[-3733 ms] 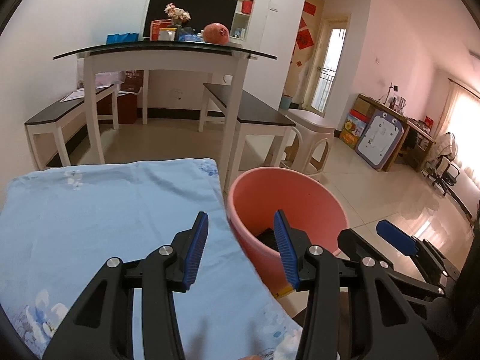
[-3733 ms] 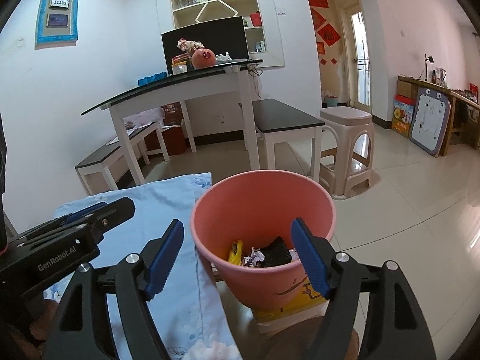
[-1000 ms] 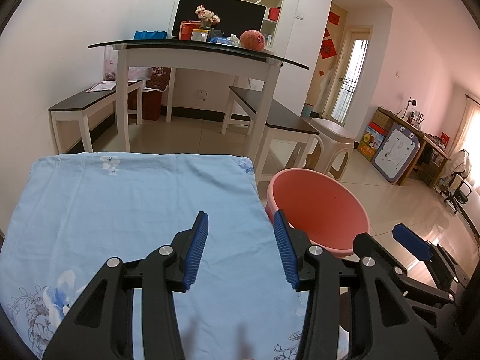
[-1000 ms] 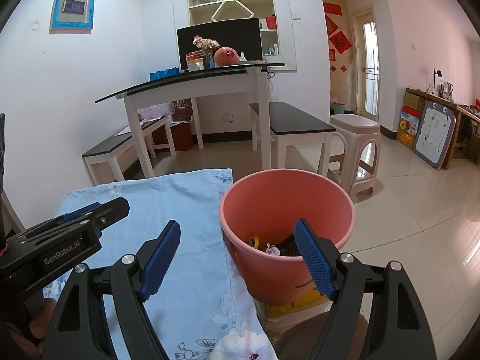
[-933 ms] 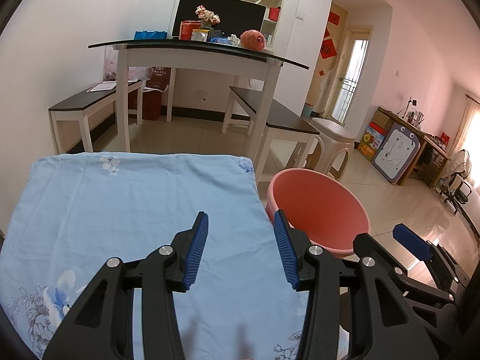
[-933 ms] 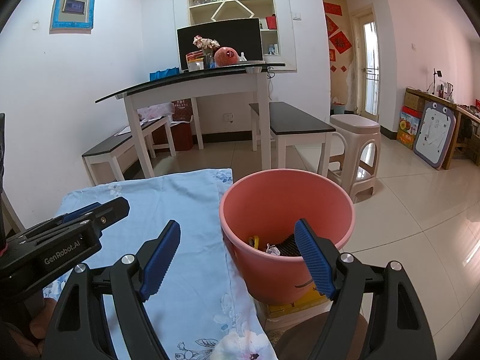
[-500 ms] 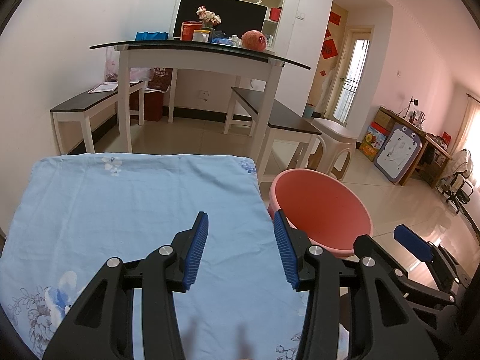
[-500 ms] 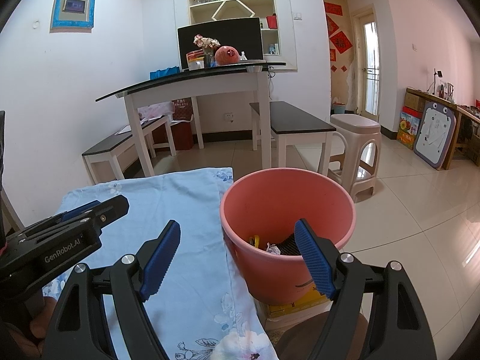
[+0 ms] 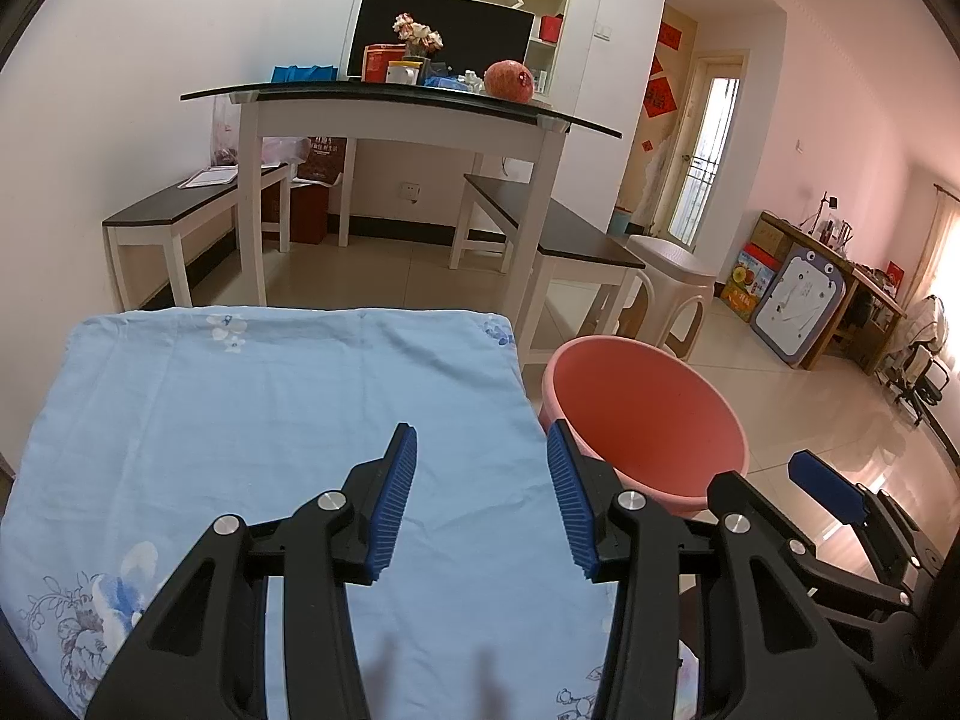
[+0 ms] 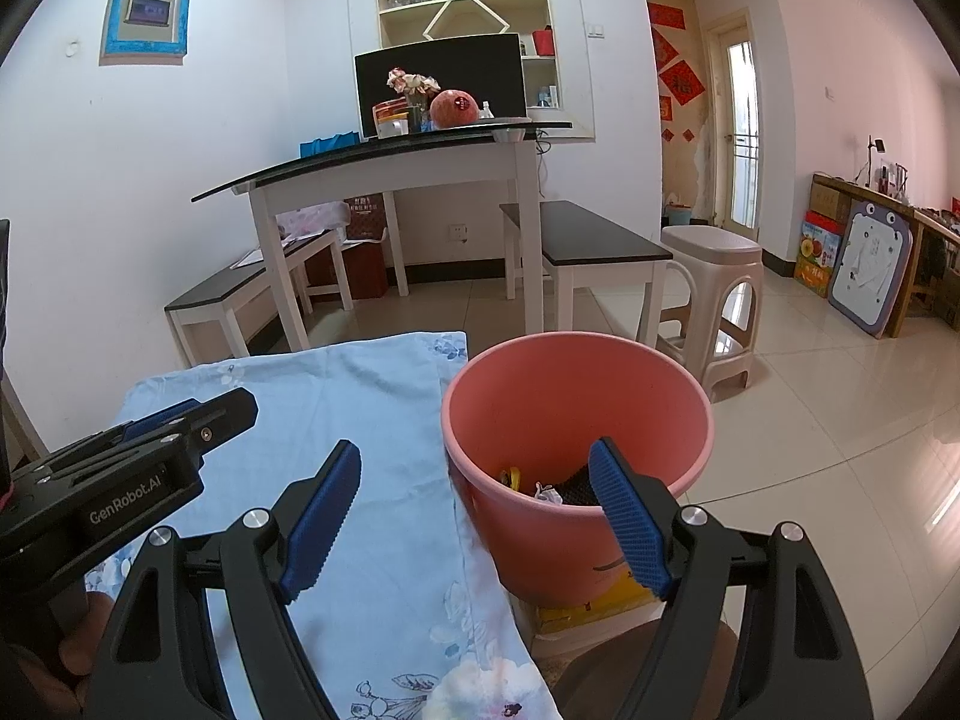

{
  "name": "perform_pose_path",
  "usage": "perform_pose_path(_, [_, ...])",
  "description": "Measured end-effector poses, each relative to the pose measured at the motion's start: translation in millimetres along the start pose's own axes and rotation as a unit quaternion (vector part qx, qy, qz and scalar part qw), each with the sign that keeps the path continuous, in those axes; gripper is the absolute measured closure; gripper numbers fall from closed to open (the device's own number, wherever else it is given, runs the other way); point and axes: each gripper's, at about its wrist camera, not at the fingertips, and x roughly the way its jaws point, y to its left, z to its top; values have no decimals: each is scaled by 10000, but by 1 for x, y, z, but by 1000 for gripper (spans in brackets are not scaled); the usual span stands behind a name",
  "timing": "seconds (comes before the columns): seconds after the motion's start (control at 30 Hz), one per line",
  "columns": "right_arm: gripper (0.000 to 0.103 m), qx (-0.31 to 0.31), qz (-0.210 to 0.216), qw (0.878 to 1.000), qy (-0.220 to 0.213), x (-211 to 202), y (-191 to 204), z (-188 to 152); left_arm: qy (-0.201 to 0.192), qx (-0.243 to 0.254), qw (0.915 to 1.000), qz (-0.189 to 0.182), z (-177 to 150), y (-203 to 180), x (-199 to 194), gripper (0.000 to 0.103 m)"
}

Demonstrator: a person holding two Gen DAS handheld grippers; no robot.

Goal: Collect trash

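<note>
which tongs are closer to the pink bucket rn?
Right. The right tongs are open, one finger reaching over the pink bucket rim. The left tongs, also open, hover over the blue cloth beside it.

Beside my table's edge the pink bin [image 10: 576,414] stands upright and open. At its bottom lies trash [image 10: 555,487]: a yellow piece, crumpled white paper, something black.

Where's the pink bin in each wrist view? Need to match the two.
Left wrist: pink bin right of centre, beside the blue cloth, contents hidden.
Right wrist: pink bin centre, trash visible inside.
Shared landmark: the glass-top table behind.
</note>
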Motion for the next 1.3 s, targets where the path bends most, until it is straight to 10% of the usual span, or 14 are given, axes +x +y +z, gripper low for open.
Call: perform_pose_path(1.3, [26,-11,3,10000,29,-1,2,0,27,67,10000,64,-4,0,2,57])
